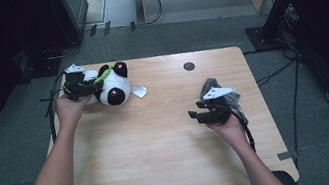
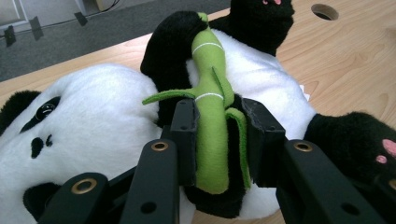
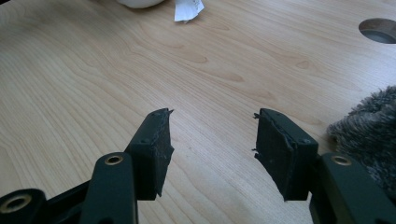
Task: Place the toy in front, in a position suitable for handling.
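A black-and-white panda plush (image 1: 113, 85) lies at the table's far left, holding a green bamboo stalk (image 1: 104, 74) across its belly. My left gripper (image 1: 95, 84) reaches into it from the left. In the left gripper view the two jaws press on either side of the bamboo stalk (image 2: 210, 93), so my left gripper (image 2: 219, 123) is shut on it, with the panda (image 2: 93, 121) lying on its back underneath. My right gripper (image 1: 196, 115) hovers over bare wood at the right. It stands open (image 3: 212, 135) with nothing between its fingers.
A grey furry object (image 1: 218, 88) lies just behind my right gripper and shows at the edge (image 3: 373, 130) of the right gripper view. A white tag (image 1: 139, 91) sticks out beside the panda. A round cable hole (image 1: 189, 66) sits near the table's (image 1: 164, 163) far edge.
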A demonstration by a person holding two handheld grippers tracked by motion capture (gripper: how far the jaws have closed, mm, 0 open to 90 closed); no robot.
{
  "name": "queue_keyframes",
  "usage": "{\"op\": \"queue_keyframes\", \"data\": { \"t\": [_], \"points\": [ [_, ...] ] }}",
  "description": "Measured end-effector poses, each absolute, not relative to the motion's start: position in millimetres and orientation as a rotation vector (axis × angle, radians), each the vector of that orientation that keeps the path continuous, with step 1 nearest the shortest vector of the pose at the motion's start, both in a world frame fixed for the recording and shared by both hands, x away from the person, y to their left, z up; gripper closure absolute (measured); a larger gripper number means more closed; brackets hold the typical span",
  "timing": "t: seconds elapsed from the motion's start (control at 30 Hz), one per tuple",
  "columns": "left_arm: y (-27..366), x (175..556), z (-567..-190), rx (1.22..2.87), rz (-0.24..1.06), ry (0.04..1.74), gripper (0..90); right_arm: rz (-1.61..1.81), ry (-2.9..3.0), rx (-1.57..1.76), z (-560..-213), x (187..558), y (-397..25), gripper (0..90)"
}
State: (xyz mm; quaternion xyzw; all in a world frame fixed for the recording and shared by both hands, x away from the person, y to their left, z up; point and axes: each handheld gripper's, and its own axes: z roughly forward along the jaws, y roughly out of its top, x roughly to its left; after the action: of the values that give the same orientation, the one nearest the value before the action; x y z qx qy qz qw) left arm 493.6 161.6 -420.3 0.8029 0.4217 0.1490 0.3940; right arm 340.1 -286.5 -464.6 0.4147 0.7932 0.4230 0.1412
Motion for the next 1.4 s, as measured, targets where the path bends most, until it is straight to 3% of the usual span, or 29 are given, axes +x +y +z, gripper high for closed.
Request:
{"op": "queue_keyframes", "data": {
  "t": [0.9,1.4],
  "points": [
    [121.3,434.8,-380.8,2.023,0.255,0.982,68.7,1.187,2.260,1.242,-461.8,340.2,-303.8,46.0],
    [80.7,394.2,-388.0,2.024,0.178,0.939,68.8,1.161,2.187,1.306,-458.5,339.1,-324.0,46.4]
  ]
}}
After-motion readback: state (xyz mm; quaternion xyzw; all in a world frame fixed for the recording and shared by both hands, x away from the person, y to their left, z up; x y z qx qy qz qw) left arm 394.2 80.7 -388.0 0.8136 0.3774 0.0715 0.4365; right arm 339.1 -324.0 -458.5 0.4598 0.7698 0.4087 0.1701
